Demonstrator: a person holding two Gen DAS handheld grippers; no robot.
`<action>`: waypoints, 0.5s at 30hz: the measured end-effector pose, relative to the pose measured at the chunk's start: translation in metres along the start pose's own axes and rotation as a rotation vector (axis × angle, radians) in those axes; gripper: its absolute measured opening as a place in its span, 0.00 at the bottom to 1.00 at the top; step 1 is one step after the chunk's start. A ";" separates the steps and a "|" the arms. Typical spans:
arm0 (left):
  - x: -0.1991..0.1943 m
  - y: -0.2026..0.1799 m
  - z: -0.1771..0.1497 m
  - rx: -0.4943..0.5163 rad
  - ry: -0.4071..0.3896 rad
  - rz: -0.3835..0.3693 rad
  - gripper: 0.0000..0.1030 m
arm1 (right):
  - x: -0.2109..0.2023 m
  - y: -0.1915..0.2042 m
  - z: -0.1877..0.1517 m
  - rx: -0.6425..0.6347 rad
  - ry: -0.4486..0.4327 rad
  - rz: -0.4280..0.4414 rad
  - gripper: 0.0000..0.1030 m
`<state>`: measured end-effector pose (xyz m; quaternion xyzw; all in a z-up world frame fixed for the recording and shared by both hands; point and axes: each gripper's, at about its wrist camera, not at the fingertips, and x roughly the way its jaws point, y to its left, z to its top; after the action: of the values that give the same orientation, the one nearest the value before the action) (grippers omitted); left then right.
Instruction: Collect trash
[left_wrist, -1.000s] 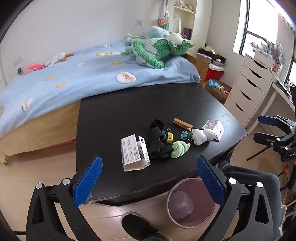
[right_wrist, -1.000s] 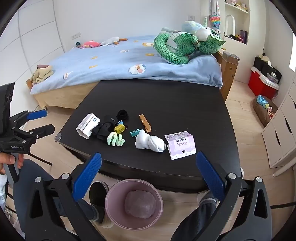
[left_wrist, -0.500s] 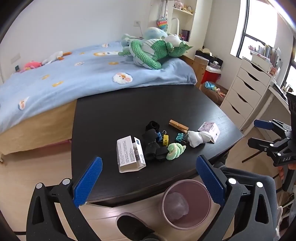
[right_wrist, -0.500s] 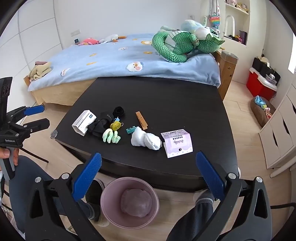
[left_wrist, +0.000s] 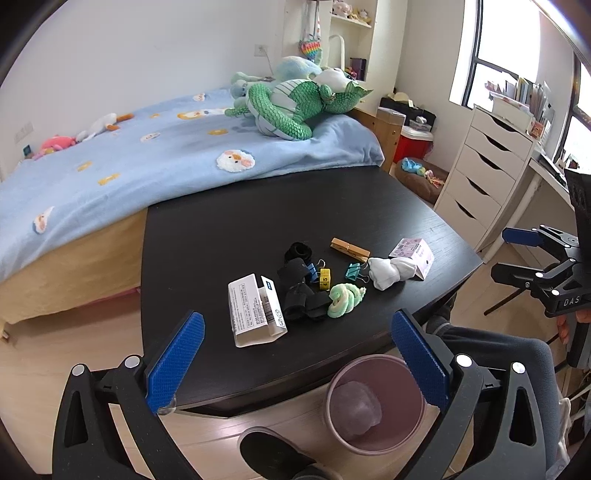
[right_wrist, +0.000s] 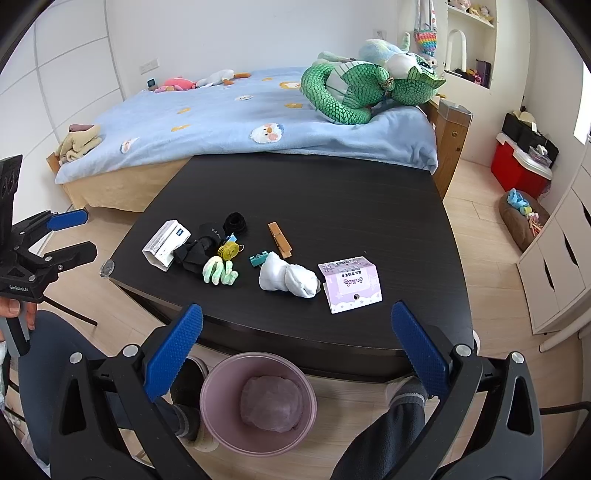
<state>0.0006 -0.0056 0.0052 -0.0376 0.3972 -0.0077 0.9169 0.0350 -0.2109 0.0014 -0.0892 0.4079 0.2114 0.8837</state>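
Observation:
On the black table (left_wrist: 229, 236) lie a white carton (left_wrist: 255, 310), black socks (left_wrist: 299, 291), a green-white rolled sock (left_wrist: 345, 301), a white sock (left_wrist: 388, 271) and a purple box (left_wrist: 413, 254). A pink bin (left_wrist: 375, 402) holding a crumpled clear wrapper stands on the floor below the table's near edge. My left gripper (left_wrist: 295, 354) hangs open over that edge, holding nothing. My right gripper (right_wrist: 295, 343) is open above the bin (right_wrist: 258, 402), short of the purple box (right_wrist: 351, 284) and white sock (right_wrist: 288, 278). Each gripper shows at the side of the other's view, the right gripper (left_wrist: 502, 251) and the left gripper (right_wrist: 88, 236).
A wooden clothespin (left_wrist: 349, 248) and coloured binder clips (left_wrist: 323, 278) lie among the items. A bed with a blue blanket (right_wrist: 240, 122) and a green plush dragon (right_wrist: 354, 88) stands behind the table. White drawers (left_wrist: 480, 177) are at the right. A person's legs and feet flank the bin.
Both views have shifted slightly, with the table items sliding a little left in the left wrist view. Both grippers stay open and nothing on the table has moved.

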 end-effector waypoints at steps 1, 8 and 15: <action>0.000 0.000 0.000 0.001 -0.001 0.000 0.94 | 0.000 -0.001 0.000 0.002 0.000 0.000 0.97; 0.000 -0.001 -0.001 0.000 -0.003 -0.004 0.94 | 0.000 -0.003 0.000 0.002 0.001 0.000 0.97; -0.001 -0.002 0.000 0.002 -0.006 -0.008 0.94 | 0.000 -0.003 0.001 0.004 0.000 -0.001 0.97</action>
<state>0.0002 -0.0076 0.0065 -0.0382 0.3944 -0.0118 0.9181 0.0367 -0.2137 0.0019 -0.0877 0.4084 0.2102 0.8839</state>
